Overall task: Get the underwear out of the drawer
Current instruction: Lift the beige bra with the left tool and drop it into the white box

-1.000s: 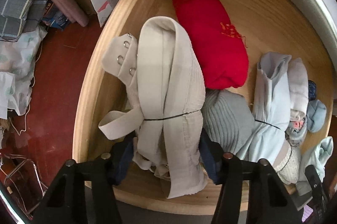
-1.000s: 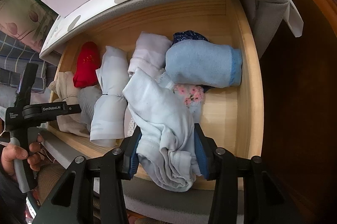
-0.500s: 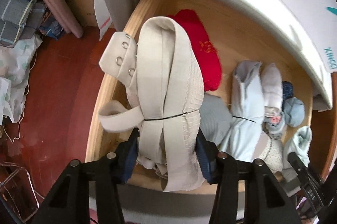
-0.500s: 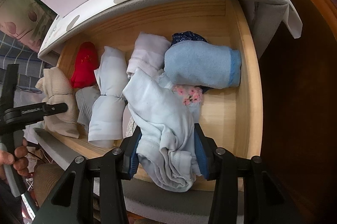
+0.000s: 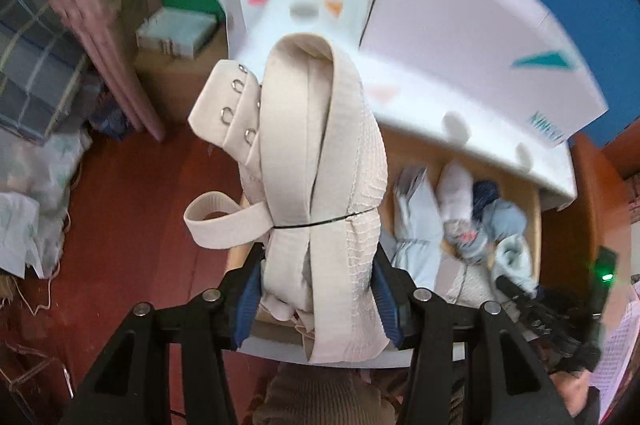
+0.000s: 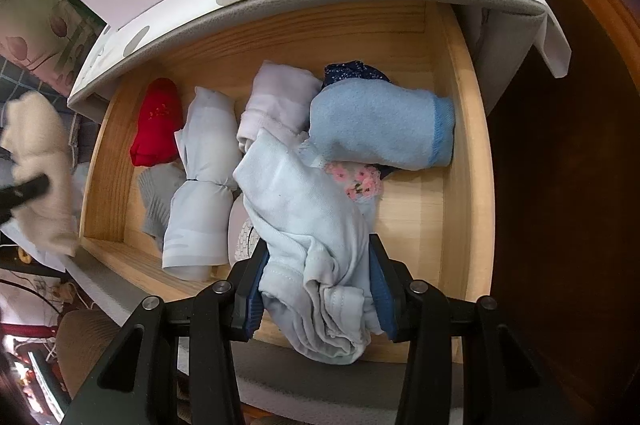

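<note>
Gripping low on a cream bra (image 5: 320, 185), the left claw (image 5: 318, 297) had just been squeezing tighter, and its blue pads were clamped on the bundle's lower third, below the thin black band tied round its middle. The bundle hung out over the drawer's (image 6: 468, 161) left front corner, held above it, with the red floor (image 5: 132, 225) showing beneath. It looked light and soft, and a loose strap loop (image 5: 212, 221) and the hook tab (image 5: 232, 105) flopped free, so those ends could well snag on the wooden rim. Taking it across the banded waist seemed the sound choice, since the tie kept the folds together. Over on the other side, the right claw (image 6: 316, 289) was clamped on pale blue underwear (image 6: 304, 225) at its bunched hem, the rest still draped over the other rolls inside the drawer. That piece looked limp and stretchy, likely to unroll and drag its neighbours on the way up.
</note>
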`<state>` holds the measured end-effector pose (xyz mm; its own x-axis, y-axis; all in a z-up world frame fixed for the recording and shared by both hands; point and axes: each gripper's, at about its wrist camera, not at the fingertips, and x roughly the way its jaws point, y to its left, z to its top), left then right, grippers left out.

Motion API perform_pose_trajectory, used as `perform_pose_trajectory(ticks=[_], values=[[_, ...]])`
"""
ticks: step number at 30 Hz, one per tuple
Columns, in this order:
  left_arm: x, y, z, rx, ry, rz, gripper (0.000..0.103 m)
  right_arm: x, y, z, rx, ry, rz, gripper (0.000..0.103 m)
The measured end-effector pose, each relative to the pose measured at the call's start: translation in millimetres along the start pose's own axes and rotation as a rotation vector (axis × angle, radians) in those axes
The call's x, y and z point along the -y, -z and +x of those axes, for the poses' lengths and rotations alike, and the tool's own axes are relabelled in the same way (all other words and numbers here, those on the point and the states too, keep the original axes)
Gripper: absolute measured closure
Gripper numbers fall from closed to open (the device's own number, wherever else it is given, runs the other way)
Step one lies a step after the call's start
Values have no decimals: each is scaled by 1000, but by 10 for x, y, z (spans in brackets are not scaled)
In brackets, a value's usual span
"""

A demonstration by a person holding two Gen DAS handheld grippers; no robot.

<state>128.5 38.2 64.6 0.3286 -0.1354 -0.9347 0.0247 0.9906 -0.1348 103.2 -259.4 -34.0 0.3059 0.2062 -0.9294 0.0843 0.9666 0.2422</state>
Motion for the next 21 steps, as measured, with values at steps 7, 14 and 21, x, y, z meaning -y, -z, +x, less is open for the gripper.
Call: perform_pose_trajectory(ticks=[7,14,21], values=[[130,-335,-826,229,-17,82,52,-22,8,-23,11,30,-14,61],[459,-1067,-1365,378,79,121,52,-50,12,-28,14,48,-18,61],[1003,-1865,-1230,433,148,202,52,-37,9,-19,11,42,-8,61]])
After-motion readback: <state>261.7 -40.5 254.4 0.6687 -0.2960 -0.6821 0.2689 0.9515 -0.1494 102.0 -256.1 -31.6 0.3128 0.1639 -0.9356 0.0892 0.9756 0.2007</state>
